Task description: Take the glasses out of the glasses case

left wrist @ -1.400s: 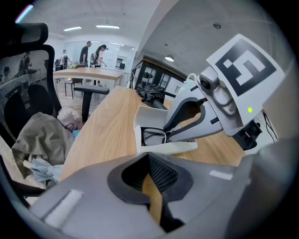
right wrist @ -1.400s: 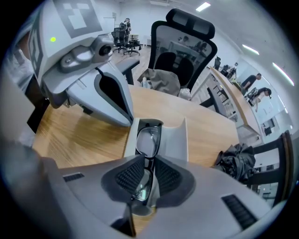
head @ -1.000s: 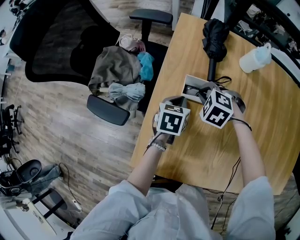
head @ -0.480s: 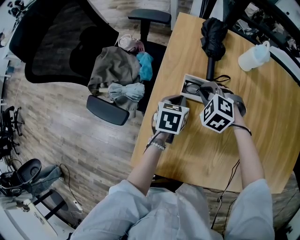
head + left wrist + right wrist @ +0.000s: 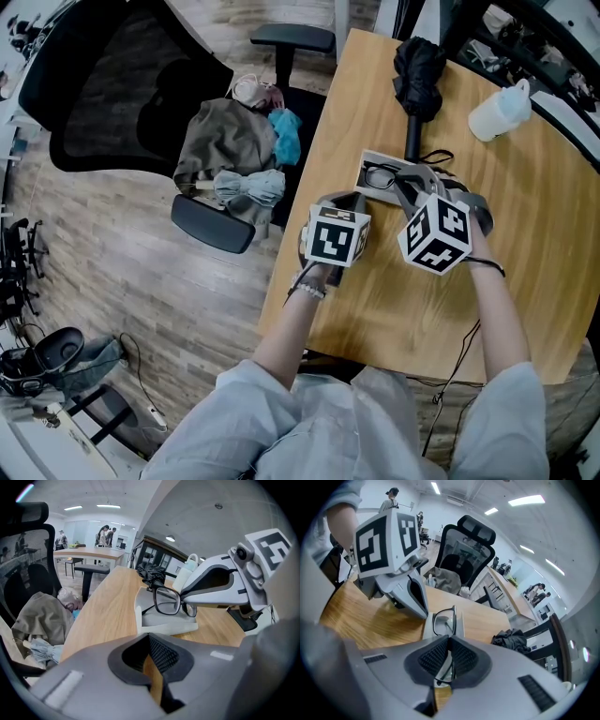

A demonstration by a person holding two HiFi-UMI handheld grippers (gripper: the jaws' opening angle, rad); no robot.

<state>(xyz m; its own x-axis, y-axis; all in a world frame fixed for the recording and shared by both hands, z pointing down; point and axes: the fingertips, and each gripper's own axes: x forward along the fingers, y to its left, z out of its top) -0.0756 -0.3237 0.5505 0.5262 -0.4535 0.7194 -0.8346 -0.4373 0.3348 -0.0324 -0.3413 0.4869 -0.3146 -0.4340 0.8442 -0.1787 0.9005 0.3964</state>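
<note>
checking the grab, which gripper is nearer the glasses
Right. The right gripper is shut on the glasses, gripping one temple. The left gripper sits empty just short of the case, not touching the glasses.

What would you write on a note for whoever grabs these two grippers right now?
Left gripper: shut, empty, just short of the pale grey open glasses case on the wooden table.
Right gripper: shut on a side arm of the black-framed glasses.
Done: glasses gripped and held up over the case.
Left: lift them fully out, then probably set them down.
</note>
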